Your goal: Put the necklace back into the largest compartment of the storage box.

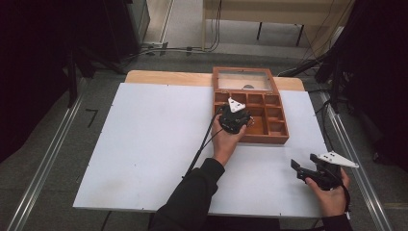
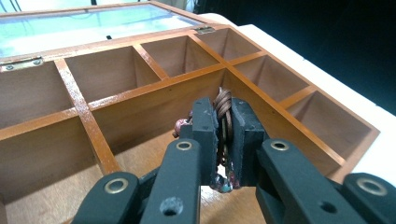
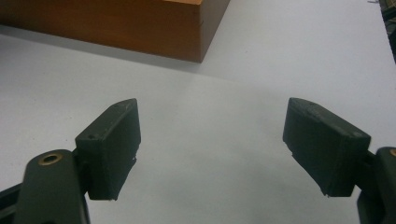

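copper-brown coiled wire piece [image 2: 223,108] sits clamped in the left hand-held gripper [image 2: 224,140] over the wooden box [image 2: 88,126]; right hand-held gripper [image 3: 212,149] gapes apart; no writing readable.

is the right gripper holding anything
No, the right gripper stands wide open above the bare white table, with nothing between its jaws.
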A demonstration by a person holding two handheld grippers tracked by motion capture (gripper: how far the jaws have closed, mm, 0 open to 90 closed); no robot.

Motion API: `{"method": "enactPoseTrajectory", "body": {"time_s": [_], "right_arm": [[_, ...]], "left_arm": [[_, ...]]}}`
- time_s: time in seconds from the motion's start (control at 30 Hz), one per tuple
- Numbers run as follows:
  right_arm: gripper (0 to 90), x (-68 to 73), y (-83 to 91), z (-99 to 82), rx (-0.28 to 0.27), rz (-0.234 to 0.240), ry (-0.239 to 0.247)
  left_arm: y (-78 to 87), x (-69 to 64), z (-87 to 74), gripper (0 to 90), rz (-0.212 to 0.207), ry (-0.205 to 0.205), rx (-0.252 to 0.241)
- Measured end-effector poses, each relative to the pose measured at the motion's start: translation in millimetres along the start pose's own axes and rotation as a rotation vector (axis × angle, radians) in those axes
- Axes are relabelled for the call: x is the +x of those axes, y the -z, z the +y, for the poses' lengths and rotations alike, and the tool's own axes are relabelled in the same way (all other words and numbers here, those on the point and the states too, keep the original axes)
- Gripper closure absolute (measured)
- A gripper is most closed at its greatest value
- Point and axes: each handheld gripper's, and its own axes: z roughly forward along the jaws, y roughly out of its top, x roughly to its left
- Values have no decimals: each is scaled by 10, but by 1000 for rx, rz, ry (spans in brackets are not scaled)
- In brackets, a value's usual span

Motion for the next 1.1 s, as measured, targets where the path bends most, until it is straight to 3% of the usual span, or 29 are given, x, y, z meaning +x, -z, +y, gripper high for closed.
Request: {"method": "enactPoseTrajectory", "body": {"time_s": [0.3,0.4,0.57,0.73,0.93,1.1], "right_arm": [[182,-1,-2,1,0,1,1],[182,1,-3,0,-1,2,3],[182,1,-1,-1,0,1,1],[182,-1,4,-2,-3,1,2],[182,0,6,-3,-4,-1,3],[181,2,7,-5,-3,-4,7]], "left_arm": [[-106,70,-46,814,18,18,23],[-109,80,-49,635,1,33,17],[-58,93,-30,497,-8,32,13],[3,76,-12,277,-2,31,16],[172,88,-3,229,10,23,-9],[313,208,-35,211,33,54,-5]]}}
